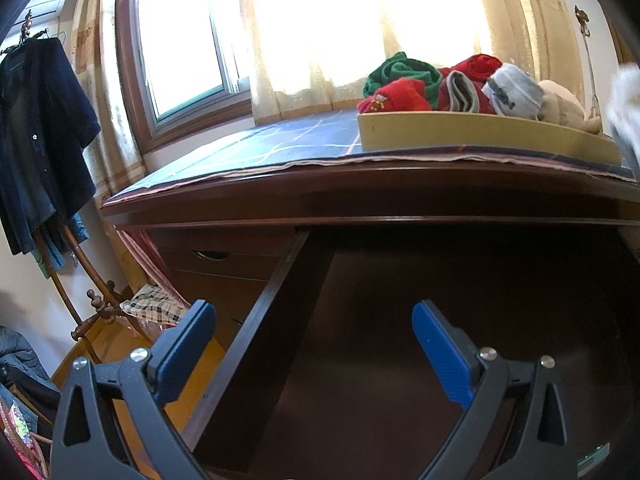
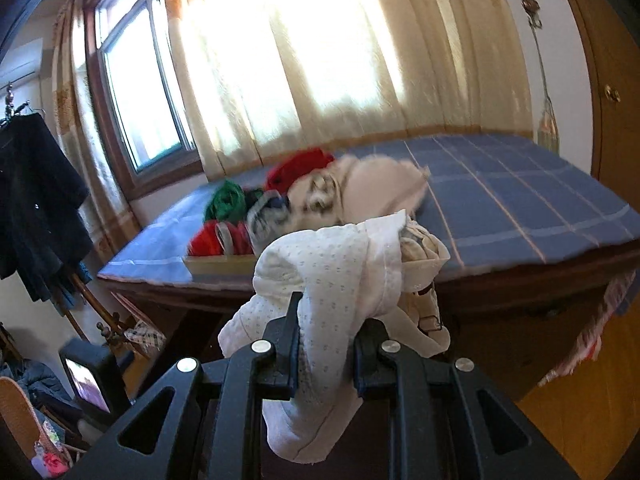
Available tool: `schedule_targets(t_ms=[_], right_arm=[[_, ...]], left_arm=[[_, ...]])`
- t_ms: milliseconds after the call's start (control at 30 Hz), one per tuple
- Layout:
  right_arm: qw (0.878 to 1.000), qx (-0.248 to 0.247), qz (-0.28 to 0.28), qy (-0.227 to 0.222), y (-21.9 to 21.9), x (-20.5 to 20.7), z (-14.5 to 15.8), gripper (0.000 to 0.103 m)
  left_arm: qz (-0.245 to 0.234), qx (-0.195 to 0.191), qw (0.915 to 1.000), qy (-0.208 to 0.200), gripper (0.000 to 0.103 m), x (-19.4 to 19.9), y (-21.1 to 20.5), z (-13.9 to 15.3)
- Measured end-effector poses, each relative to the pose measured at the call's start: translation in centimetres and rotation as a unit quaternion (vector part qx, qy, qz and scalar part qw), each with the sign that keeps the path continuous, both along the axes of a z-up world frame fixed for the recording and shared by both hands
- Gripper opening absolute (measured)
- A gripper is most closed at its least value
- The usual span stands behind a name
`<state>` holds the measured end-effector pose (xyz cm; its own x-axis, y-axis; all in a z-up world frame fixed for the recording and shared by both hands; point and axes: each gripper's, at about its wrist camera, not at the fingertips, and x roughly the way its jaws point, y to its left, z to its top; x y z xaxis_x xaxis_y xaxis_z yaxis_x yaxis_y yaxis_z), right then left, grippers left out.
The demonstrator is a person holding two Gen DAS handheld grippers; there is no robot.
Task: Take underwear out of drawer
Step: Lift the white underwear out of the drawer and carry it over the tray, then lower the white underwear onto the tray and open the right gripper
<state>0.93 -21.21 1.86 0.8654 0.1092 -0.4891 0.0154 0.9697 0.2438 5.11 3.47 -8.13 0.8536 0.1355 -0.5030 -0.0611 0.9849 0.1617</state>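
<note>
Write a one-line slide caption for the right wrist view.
Right gripper shut on white dotted underwear, held in front of the wooden tray of rolled garments on the blue checked cloth.

- The left wrist view is taken from low and close in front of the dark wooden dresser, angled down into the open drawer, with the top edge seen almost level.
- The right wrist view is taken from higher and farther back, so the blue checked cloth is seen from above.
- The window, curtains, tray of folded clothes and coat rack are shared by both views.
</note>
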Motion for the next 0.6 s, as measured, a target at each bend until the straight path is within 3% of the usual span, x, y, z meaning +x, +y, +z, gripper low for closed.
schedule_targets(t_ms=[267, 600], right_arm=[[0.999, -0.012, 0.033, -0.022, 2.3, 4.1, 3.2, 0.022], [0.995, -0.08, 0.042, -0.038, 4.9, 9.8, 5.3, 0.022]], left_arm=[[-0.005, 0.002, 1.0, -0.005, 0.1, -0.2, 0.0, 0.1], [-0.007, -0.001, 1.0, -0.006, 0.1, -0.1, 0.1, 0.0]])
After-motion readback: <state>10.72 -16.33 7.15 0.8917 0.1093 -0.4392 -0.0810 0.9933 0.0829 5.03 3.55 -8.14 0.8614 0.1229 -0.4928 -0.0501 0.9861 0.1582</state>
